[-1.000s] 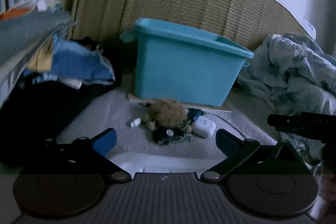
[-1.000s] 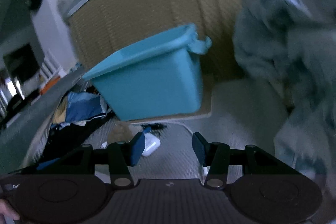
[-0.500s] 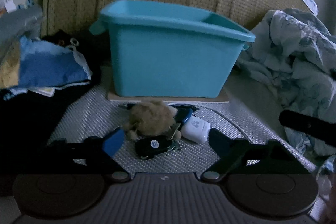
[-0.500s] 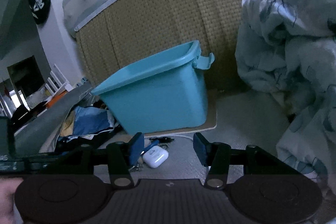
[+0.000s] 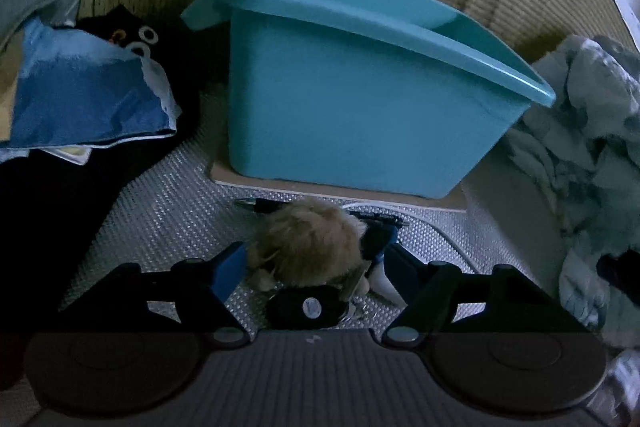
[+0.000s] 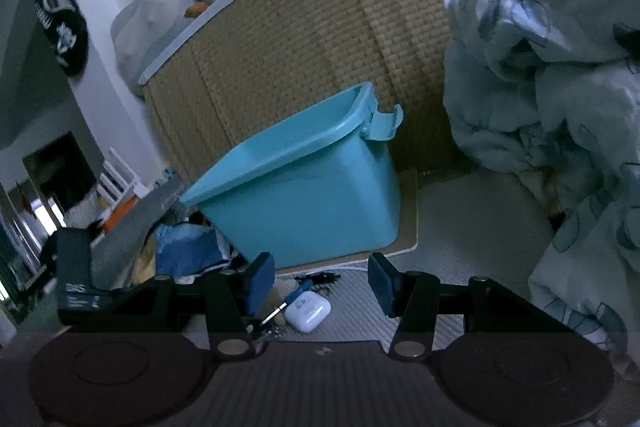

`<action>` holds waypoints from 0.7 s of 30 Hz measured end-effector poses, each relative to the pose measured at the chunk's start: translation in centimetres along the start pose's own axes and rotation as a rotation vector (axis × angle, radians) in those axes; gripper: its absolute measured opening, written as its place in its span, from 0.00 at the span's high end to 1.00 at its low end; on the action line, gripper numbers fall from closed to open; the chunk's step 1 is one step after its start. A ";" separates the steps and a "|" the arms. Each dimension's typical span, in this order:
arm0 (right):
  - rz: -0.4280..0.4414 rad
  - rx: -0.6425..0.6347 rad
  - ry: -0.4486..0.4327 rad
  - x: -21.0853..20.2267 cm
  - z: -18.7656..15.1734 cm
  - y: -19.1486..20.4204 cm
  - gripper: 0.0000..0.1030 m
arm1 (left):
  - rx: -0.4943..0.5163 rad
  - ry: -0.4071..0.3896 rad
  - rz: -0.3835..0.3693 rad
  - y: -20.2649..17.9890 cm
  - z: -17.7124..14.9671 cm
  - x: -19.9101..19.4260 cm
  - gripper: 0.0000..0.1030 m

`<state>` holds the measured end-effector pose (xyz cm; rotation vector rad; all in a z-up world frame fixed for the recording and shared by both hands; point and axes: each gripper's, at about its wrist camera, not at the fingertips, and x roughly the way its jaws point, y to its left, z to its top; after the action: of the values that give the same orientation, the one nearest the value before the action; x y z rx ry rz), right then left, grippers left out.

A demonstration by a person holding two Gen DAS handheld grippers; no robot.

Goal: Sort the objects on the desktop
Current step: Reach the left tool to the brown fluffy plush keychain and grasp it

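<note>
Left gripper [image 5: 310, 261] pointed down at the pile on the silver woven mat [image 5: 168, 203]; jaws were closing around the tan fluffy plush toy [image 5: 308, 243], which sat between the blue pads; contact could not be confirmed. A black oval key fob [image 5: 306, 307] lay just below the plush; a dark pen [image 5: 264, 205] lay behind it. The teal plastic storage bin [image 5: 360, 115] stood upright on a thin board just beyond the pile. Right gripper [image 6: 320, 287] hovered half-open, holding nothing; a white earbud case [image 6: 308, 311] and a blue-handled screwdriver [image 6: 294, 297] lay on the mat below it; a crumpled pale blue blanket [image 6: 560, 99] sat to the right.
</note>
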<state>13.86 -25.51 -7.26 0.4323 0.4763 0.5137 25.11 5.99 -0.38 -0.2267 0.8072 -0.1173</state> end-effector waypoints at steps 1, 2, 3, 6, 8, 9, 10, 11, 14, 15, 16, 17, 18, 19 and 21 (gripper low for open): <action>0.000 0.011 -0.001 -0.1 0.1 -0.2 0.46 | -0.005 0.005 -0.001 0.0 0.2 0.2 0.25; 0.001 0.023 -0.002 -0.1 0.2 -0.4 0.46 | -0.005 0.010 0.002 -0.1 0.3 0.4 0.25; 0.001 0.034 -0.003 -0.2 0.4 -0.6 0.46 | -0.003 0.019 0.008 -0.3 0.5 0.7 0.25; 0.004 0.072 -0.006 -0.4 0.7 -1.2 0.46 | 0.002 0.056 0.029 -0.5 0.7 1.8 0.25; 0.009 0.102 -0.004 -0.5 0.9 -1.7 0.46 | -0.001 0.085 0.035 -0.6 0.8 2.6 0.25; 0.010 0.116 -0.002 -0.5 1.0 -2.0 0.46 | -0.005 0.088 0.042 -0.6 0.8 2.7 0.25; 0.016 0.134 0.004 -0.4 1.0 -2.3 0.46 | -0.008 0.090 0.048 -0.7 0.9 2.9 0.25; 0.025 0.156 0.013 -0.4 1.0 -2.6 0.45 | -0.012 0.091 0.053 -0.7 0.9 3.0 0.25; 0.055 0.213 0.034 -0.2 1.1 -3.3 0.44 | -0.019 0.088 0.065 -0.8 1.2 3.3 0.25; 0.060 0.223 0.036 -0.2 1.1 -3.4 0.44 | -0.014 0.092 0.073 -0.9 1.3 3.4 0.25; 0.060 0.226 0.038 -0.2 1.1 -3.4 0.44 | -0.001 0.098 0.086 -1.1 1.3 3.5 0.26; 0.055 0.221 0.038 -0.2 1.1 -3.4 0.44 | 0.021 0.104 0.104 -1.4 1.3 3.6 0.31; 0.050 0.215 0.039 -0.2 1.2 -3.3 0.44 | 0.043 0.110 0.122 -1.6 1.4 3.7 0.39; 0.045 0.208 0.040 -0.2 1.1 -3.2 0.44 | 0.062 0.116 0.137 -1.8 1.4 3.8 0.42; 0.042 0.196 0.044 -0.2 1.1 -3.0 0.44 | 0.087 0.123 0.156 -2.0 1.4 3.7 0.48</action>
<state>15.35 -28.25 -7.84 0.6211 0.5639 0.5194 28.66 3.51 -1.56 -0.0747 0.9373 -0.0195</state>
